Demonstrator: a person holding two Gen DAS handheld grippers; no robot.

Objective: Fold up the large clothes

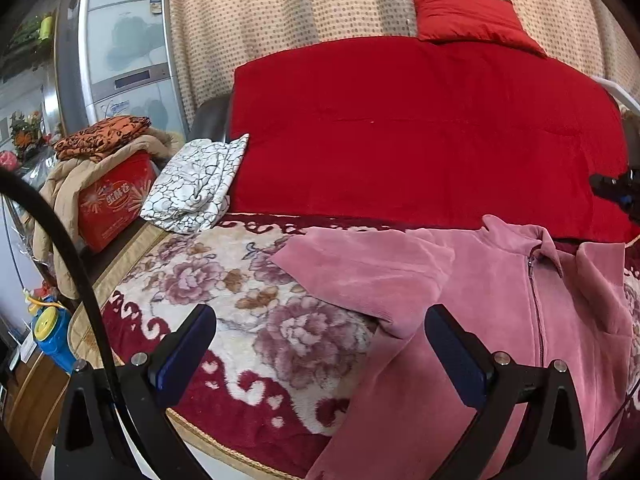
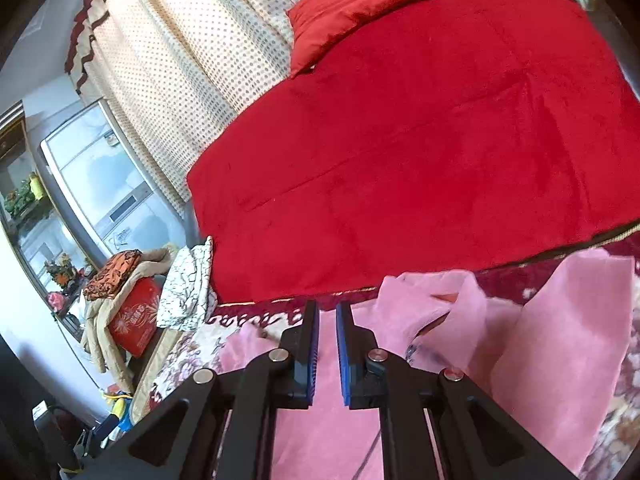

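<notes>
A pink velvet zip-up jacket (image 1: 500, 300) lies front-up on the floral blanket (image 1: 248, 280), collar toward the red quilt. One sleeve (image 1: 360, 264) is folded out to the left, and a flap of pink cloth (image 1: 600, 268) lies by the collar at the right. My left gripper (image 1: 320, 336) hovers open over the sleeve's edge and the blanket, nothing between its blue pads. My right gripper (image 2: 328, 308) is above the jacket (image 2: 560, 340), its pads nearly together with only a thin gap and no cloth seen in it. Its tip (image 1: 618, 192) also shows at the right edge of the left wrist view.
A red quilt (image 1: 420, 132) covers the bed behind, with a red pillow (image 1: 472, 20) against the dotted curtain (image 1: 280, 8). A white crackle-print cloth (image 1: 196, 184) lies at the quilt's left corner. A red box (image 1: 116, 204) with a tan coat and orange cloth, and a fridge (image 1: 124, 48), stand left.
</notes>
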